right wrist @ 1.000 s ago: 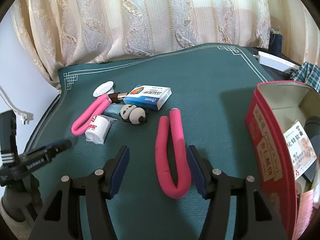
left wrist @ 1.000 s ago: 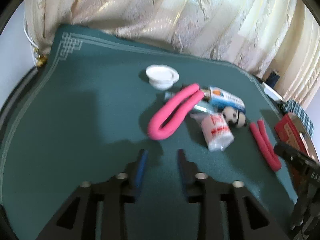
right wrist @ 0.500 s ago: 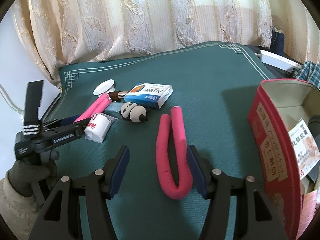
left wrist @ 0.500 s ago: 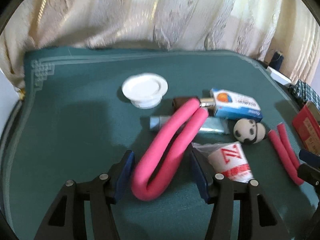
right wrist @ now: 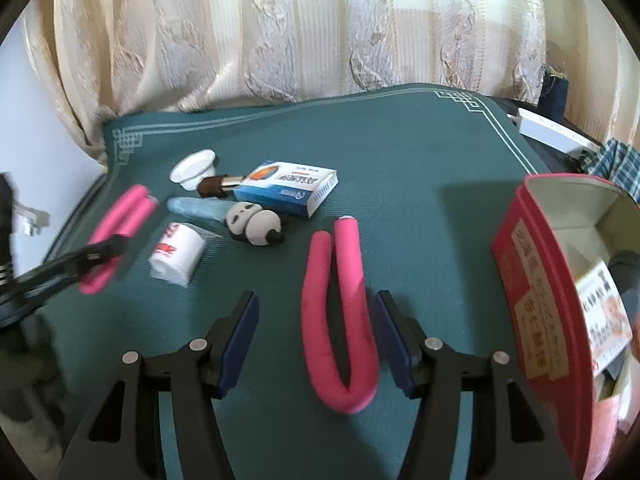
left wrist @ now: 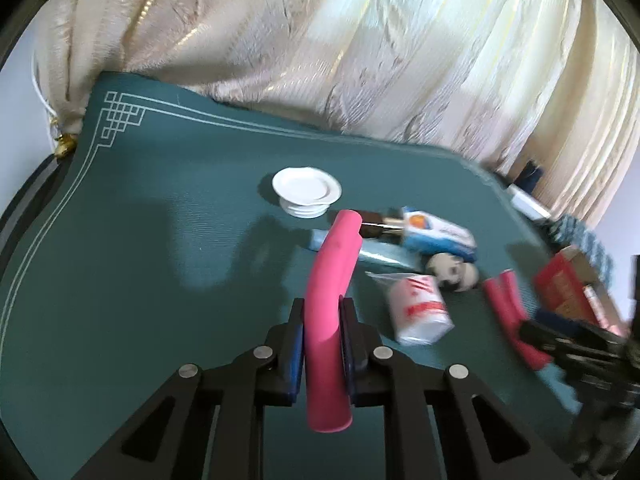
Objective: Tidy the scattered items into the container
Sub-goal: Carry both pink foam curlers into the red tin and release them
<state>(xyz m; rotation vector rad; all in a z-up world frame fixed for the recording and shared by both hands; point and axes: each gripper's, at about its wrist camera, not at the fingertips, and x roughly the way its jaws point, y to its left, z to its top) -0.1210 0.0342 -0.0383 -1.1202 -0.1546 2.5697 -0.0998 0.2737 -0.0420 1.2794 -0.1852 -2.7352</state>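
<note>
The left gripper has just closed its jaws, and its blue pads now squeeze a folded pink foam roller at low centre of the left wrist view. The roller's long axis runs from the bottom of the frame up and slightly right, its bent end low and its cut ends pointing toward a white lid at mid frame. In the right wrist view the same roller is a blurred pink streak at the left edge, off the green mat.

The right gripper stands half open with nothing pressed between its pads. A second pink roller, bent into a U, lies flat on the mat between the fingers, nearer the right pad; whether it touches that pad I cannot tell. Its bend faces the bottom of the frame and its two ends point up toward the curtain.

Further out, at left centre, lie a white roll of gauze, a panda toy, a blue and white box, a pale blue tube and a brown stick. The red tin stands open at the right edge, papers inside.
</note>
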